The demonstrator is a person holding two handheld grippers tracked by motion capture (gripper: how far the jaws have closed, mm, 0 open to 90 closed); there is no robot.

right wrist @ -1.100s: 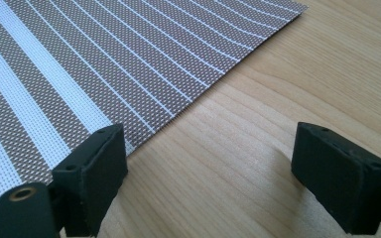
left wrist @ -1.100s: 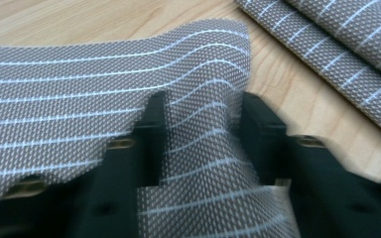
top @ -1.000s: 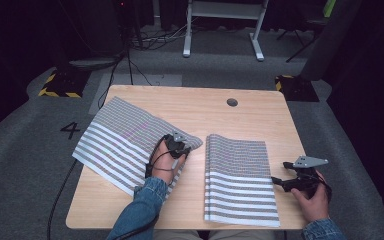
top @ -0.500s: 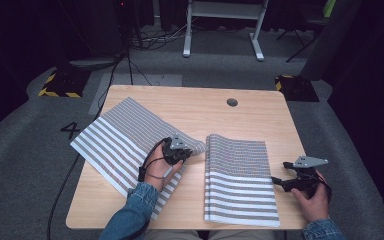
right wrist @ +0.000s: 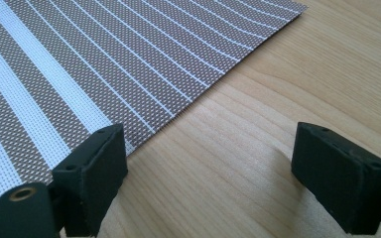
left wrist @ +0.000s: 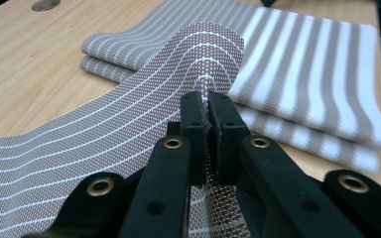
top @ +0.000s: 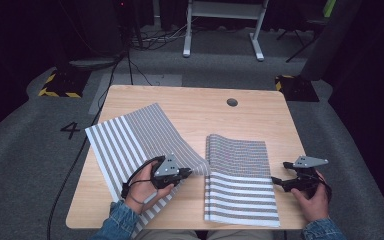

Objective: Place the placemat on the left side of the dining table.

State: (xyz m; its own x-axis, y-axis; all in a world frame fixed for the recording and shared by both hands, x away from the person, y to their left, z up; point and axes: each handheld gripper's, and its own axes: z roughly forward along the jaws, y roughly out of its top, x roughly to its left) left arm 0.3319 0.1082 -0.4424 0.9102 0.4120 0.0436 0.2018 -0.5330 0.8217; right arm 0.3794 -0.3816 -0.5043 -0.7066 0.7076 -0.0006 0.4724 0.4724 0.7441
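Note:
Two grey-and-white striped mesh placemats lie on the wooden table (top: 190, 102). The left mat (top: 135, 135) is lifted at its right edge, where my left gripper (top: 187, 173) is shut on it. In the left gripper view the jaws (left wrist: 207, 106) pinch that mat (left wrist: 129, 124), which arches up off the wood. The right mat (top: 237, 175) lies folded in two layers (left wrist: 297, 74). Beside its right edge my right gripper (top: 276, 181) rests low and open. Its jaws (right wrist: 218, 163) stand wide over bare wood, the left one over the mat's border (right wrist: 79, 64).
A round cable hole (top: 232, 102) sits near the table's far edge. The left mat overhangs the table's left edge. Beyond the table are a white desk frame (top: 222, 27), cables on the floor and a yellow-black marker (top: 57, 85).
My left hand has risen and shifted left with the left mat's edge pinched, so the mat now curves up off the table. The right gripper has stayed still.

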